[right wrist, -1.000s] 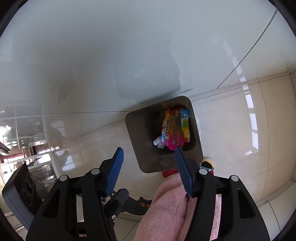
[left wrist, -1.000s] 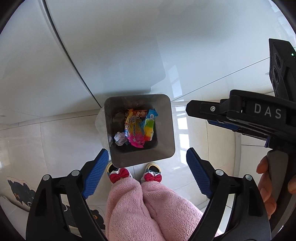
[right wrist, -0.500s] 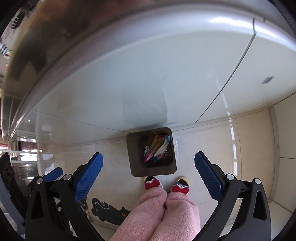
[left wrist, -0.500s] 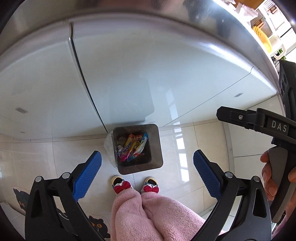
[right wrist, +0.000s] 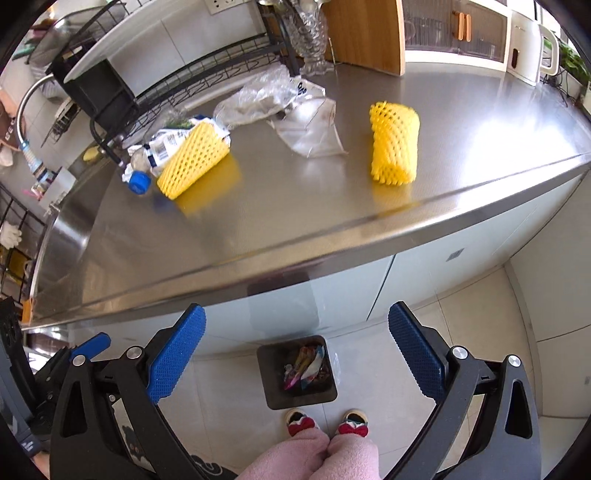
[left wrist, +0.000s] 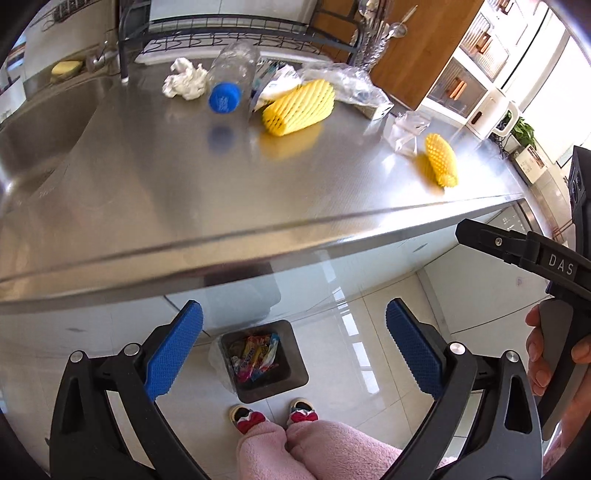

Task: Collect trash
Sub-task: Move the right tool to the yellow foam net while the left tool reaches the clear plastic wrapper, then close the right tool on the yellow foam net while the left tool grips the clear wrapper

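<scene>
A square trash bin (left wrist: 291,384) (right wrist: 271,391) stands on the floor below the counter, with colourful wrappers inside. On the steel counter (left wrist: 221,192) (right wrist: 295,206) lie two yellow foam nets (left wrist: 299,107) (left wrist: 441,158) (right wrist: 194,160) (right wrist: 395,142), a clear bottle with a blue cap (left wrist: 223,96) (right wrist: 137,181), a crumpled white tissue (left wrist: 184,82), clear plastic bags (left wrist: 347,85) (right wrist: 266,96) and a clear wrapper (right wrist: 314,129). My left gripper (left wrist: 293,354) and right gripper (right wrist: 295,354) are open and empty, above the bin, in front of the counter edge.
A sink (left wrist: 40,125) lies at the counter's left. A black dish rack (left wrist: 236,33) (right wrist: 177,77) and a wooden board (right wrist: 365,33) stand at the back. The person's pink trousers and red-bowed slippers (left wrist: 273,419) are beside the bin. White cabinet fronts are under the counter.
Both grippers have risen from low over the bin to above counter height. The counter top and the trash on it have come into view. The bin looks smaller.
</scene>
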The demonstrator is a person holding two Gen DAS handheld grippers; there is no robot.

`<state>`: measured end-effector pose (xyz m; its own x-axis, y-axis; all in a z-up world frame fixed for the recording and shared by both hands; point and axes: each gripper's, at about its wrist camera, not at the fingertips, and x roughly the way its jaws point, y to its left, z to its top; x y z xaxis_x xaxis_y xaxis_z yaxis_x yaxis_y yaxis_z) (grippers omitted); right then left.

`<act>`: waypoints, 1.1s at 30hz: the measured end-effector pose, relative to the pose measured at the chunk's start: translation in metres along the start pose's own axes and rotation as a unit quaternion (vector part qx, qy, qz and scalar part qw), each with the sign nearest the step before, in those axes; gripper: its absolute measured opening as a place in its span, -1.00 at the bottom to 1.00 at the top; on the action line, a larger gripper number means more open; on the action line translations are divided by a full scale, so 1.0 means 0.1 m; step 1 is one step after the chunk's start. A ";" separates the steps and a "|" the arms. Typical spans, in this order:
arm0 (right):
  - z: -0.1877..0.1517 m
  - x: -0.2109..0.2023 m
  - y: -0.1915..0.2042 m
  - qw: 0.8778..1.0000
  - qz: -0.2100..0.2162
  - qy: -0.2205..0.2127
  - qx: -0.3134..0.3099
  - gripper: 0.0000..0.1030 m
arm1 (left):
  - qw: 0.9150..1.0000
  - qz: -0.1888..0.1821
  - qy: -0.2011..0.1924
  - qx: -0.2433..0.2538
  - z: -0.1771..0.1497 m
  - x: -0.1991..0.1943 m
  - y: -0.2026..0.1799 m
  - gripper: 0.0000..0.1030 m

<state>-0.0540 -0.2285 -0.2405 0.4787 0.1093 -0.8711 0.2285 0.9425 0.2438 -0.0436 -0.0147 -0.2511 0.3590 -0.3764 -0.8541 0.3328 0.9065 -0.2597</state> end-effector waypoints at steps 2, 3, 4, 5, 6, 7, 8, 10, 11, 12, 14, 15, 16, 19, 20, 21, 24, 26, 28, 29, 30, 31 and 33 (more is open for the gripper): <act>0.07 -0.10 -0.04 1.000 -0.007 -0.013 0.009 0.93 | 1.000 -0.004 -0.008 0.013 0.12 -0.02 -0.08 0.83; 0.12 -0.12 -0.08 1.000 -0.011 -0.019 0.013 0.93 | 1.000 -0.008 -0.012 0.018 0.18 -0.02 -0.13 0.83; 0.16 -0.14 -0.10 0.999 -0.016 -0.023 0.017 0.93 | 1.000 -0.012 -0.014 0.022 0.25 -0.03 -0.18 0.83; 0.20 -0.16 -0.14 0.999 -0.020 -0.026 0.021 0.93 | 0.999 -0.016 -0.017 0.025 0.30 -0.03 -0.21 0.83; 0.25 -0.17 -0.18 0.999 -0.022 -0.030 0.026 0.93 | 0.999 -0.018 -0.020 0.029 0.37 -0.02 -0.26 0.83; 0.30 -0.18 -0.23 0.999 -0.025 -0.034 0.029 0.93 | 0.999 -0.020 -0.024 0.033 0.43 0.01 -0.31 0.83; 0.36 -0.20 -0.25 0.998 -0.030 -0.038 0.031 0.93 | 0.999 -0.021 -0.027 0.037 0.49 0.03 -0.35 0.83; 0.47 -0.18 -0.35 0.998 -0.037 -0.039 0.038 0.93 | 0.999 -0.022 -0.031 0.038 0.61 0.09 -0.42 0.83; 0.53 -0.16 -0.41 0.998 -0.035 -0.036 0.043 0.93 | 0.998 -0.026 -0.033 0.037 0.67 0.12 -0.46 0.83; 0.59 -0.13 -0.47 0.998 -0.034 -0.034 0.046 0.93 | 0.998 -0.031 -0.035 0.037 0.73 0.16 -0.50 0.83; 0.71 -0.10 -0.58 0.997 -0.036 -0.035 0.050 0.92 | 0.998 -0.035 -0.040 0.039 0.87 0.23 -0.59 0.83; 0.77 -0.07 -0.63 0.997 -0.035 -0.035 0.051 0.90 | 0.998 -0.037 -0.041 0.041 0.93 0.28 -0.63 0.81; 0.83 -0.04 -0.67 0.998 -0.032 -0.033 0.052 0.80 | 0.997 -0.039 -0.042 0.042 0.99 0.33 -0.68 0.78; 1.03 0.10 -0.80 0.998 -0.016 -0.014 0.058 0.41 | 0.997 -0.046 -0.042 0.048 1.17 0.49 -0.80 0.54; 1.08 0.15 -0.83 0.998 -0.011 -0.008 0.060 0.36 | 0.997 -0.050 -0.040 0.050 1.23 0.55 -0.83 0.49; 1.13 0.20 -0.86 0.998 -0.009 -0.003 0.061 0.29 | 0.997 -0.053 -0.038 0.051 1.29 0.60 -0.86 0.43; 1.26 0.33 -0.93 0.998 -0.006 0.006 0.060 0.28 | 0.996 -0.060 -0.036 0.059 1.45 0.73 -0.93 0.43; 1.32 0.42 -0.96 0.998 -0.006 0.016 0.057 0.26 | 0.995 -0.064 -0.033 0.066 1.54 0.81 -0.99 0.43; 1.37 0.51 -0.99 0.998 -0.003 0.029 0.054 0.16 | 0.995 -0.067 -0.029 0.075 1.62 0.89 -1.06 0.43; 1.38 0.56 -1.00 0.998 -0.003 0.036 0.052 0.13 | 0.994 -0.068 -0.026 0.079 1.64 0.94 -1.08 0.43; 1.39 0.59 -1.01 0.998 -0.002 0.041 0.049 0.10 | 0.994 -0.069 -0.023 0.082 1.67 0.98 -1.10 0.43; 1.40 0.62 -1.02 0.998 0.000 0.044 0.048 0.08 | 0.994 -0.072 -0.019 0.085 1.69 1.03 -1.13 0.42; 1.43 0.65 -1.04 0.998 0.004 0.048 0.044 0.03 | 0.993 -0.075 -0.009 0.095 1.73 1.13 -1.17 0.41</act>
<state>0.0746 -0.3640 -0.2619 0.3987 0.1500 -0.9047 0.3015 0.9103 0.2838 0.1088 -0.1968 -0.2391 0.3086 -0.5087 -0.8038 0.5405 0.7891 -0.2919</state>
